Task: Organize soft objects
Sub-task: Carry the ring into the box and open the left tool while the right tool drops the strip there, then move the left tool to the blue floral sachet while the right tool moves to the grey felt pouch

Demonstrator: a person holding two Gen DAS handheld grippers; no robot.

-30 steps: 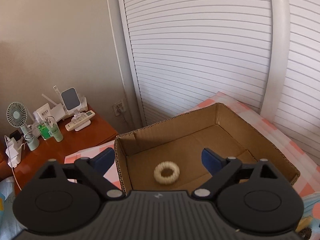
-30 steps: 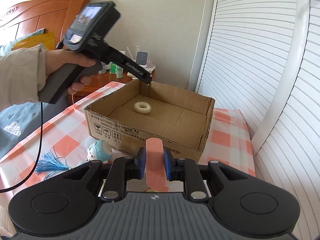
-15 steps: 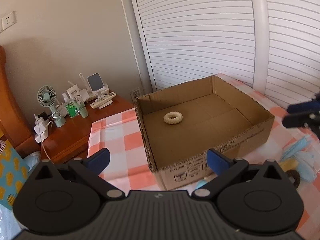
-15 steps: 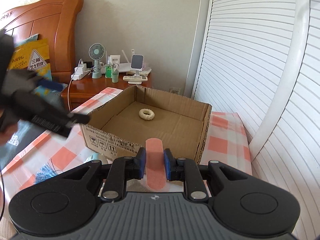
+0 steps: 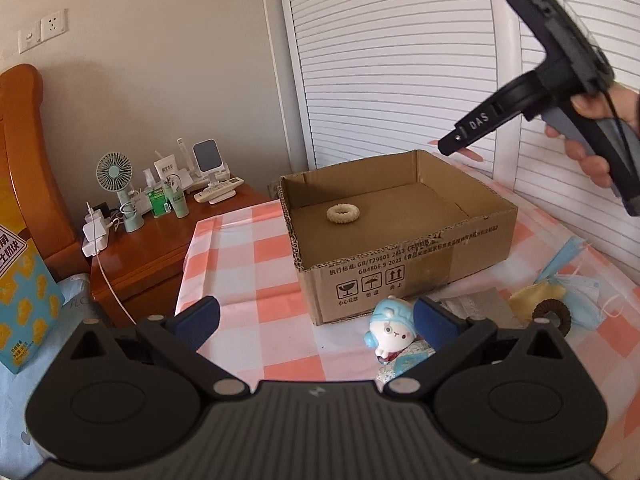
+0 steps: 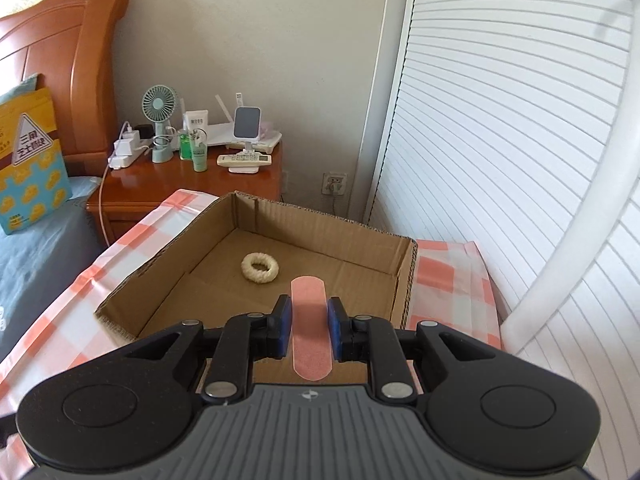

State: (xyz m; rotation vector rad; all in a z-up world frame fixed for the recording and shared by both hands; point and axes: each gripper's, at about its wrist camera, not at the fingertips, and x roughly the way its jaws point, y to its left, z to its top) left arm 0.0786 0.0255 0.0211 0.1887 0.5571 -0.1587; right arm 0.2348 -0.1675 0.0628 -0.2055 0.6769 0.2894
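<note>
Right gripper is clamped on the pink strip, pads on its two long edges, and the front end pokes out past the tips over the cardboard box. You're already above the box interior, so this is the drop step. Get the tips clearly past the near wall, tilt down a bit more, then open fully. The strip looks light and flat, so my guess is it may cling to one pad. If it does, give a small shake rather than dragging it on the cardboard. Aim for bare floor just in front of the cream ring, not on top of it.

Left gripper has its jaws wide apart, with nothing between the pads. The blue-capped plush toy sits on the checked cloth just inside its right finger, close to the box's front wall. That's probably the next pick. Centre it between the pads first.

Further right on the cloth are a dark ring, a yellow cloth piece and blue face masks, all outside the box.
</note>
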